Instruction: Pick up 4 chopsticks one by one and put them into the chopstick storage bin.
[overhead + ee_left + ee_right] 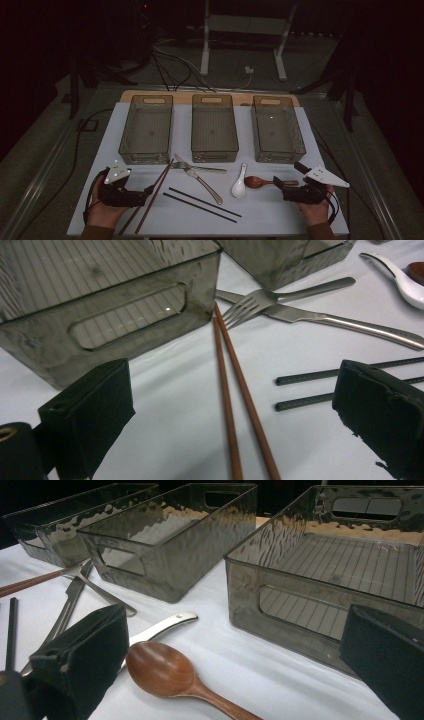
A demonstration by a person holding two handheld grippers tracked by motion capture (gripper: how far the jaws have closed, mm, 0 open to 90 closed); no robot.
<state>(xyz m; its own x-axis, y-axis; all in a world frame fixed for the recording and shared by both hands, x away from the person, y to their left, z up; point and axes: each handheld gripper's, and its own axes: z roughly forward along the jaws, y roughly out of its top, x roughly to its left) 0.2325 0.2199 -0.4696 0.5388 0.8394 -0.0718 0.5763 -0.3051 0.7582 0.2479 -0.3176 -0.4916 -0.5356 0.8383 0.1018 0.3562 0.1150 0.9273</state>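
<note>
My left gripper (131, 186) stands open at the near left of the white mat, its jaws either side of a pair of brown chopsticks (235, 390) that lie flat. At the near right my right gripper (290, 176) is open too. A wooden spoon (162, 672) lies on the mat between its jaws, untouched. A white ceramic spoon (240, 185), a steel fork (200, 168), a steel knife (205, 184) and two black chopsticks (202, 204) lie in the middle. Three smoky clear bins stand in a row behind: left (147, 130), middle (214, 127), right (277, 127).
The white mat (125, 220) covers a wooden table, whose far edge shows behind the bins. All three bins look empty. A white metal stand (245, 30) and cables sit on the dark floor beyond. The person's hands come in at the bottom corners.
</note>
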